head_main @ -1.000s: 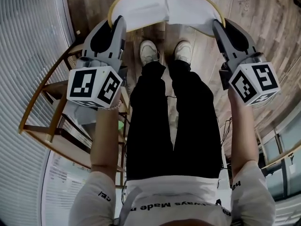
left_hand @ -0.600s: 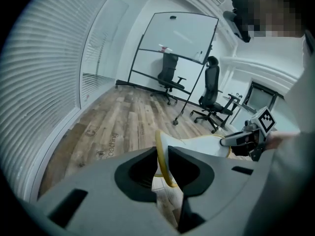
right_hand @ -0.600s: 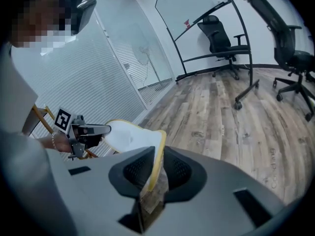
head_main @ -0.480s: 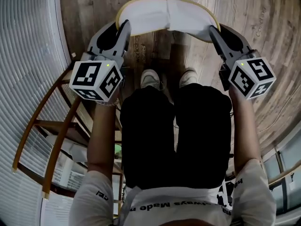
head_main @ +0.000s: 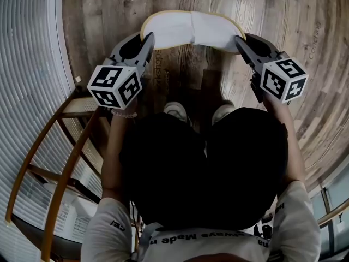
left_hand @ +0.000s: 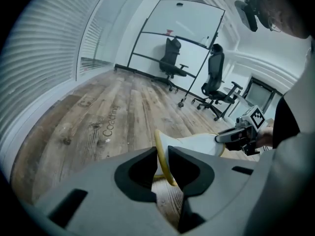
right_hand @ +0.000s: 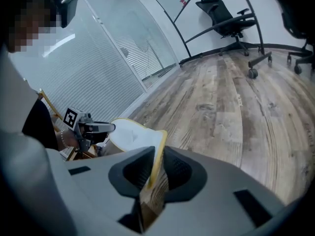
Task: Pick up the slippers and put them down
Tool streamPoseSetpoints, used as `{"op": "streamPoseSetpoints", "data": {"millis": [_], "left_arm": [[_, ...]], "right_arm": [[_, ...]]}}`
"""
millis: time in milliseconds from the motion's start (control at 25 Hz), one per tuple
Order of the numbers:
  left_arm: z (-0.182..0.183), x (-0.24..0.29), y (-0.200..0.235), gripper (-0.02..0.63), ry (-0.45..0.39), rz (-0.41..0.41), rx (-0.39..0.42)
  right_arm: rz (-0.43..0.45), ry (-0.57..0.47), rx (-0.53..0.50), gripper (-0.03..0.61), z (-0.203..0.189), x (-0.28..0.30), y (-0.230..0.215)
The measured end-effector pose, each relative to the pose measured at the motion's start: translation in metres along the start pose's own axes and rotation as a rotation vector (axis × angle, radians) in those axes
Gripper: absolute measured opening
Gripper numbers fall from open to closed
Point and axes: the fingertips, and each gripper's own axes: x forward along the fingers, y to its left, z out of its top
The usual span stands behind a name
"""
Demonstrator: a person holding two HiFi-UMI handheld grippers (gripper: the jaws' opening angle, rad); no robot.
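Pickup's done: your left gripper (head_main: 147,40) & right gripper (head_main: 239,40) each clamp an end of the slippers (head_main: 191,29), prob. above the floor (head_main: 180,70). Set-down's left.

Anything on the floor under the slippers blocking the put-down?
Nothing visible. The slippers, clamped by left gripper and right gripper, hang over bare wood floor; the person's shoes sit nearer the body, the chair off to the left.
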Motion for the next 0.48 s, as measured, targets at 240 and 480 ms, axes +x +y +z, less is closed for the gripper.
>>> {"op": "streamPoseSetpoints", "data": {"millis": [240,480], "left_arm": [[-0.029,0.023,0.016,0.072,0.029,0.006,-0.011],[-0.049,0.038,0.028,0.072,0.069,0.011,-0.019]], "right_arm": [[0.000,0.029,0.033,0.055,-0.024,0.025,-0.016],[-0.018,0.062,0.053,0.055,-0.039,0.041,-0.030]]}}
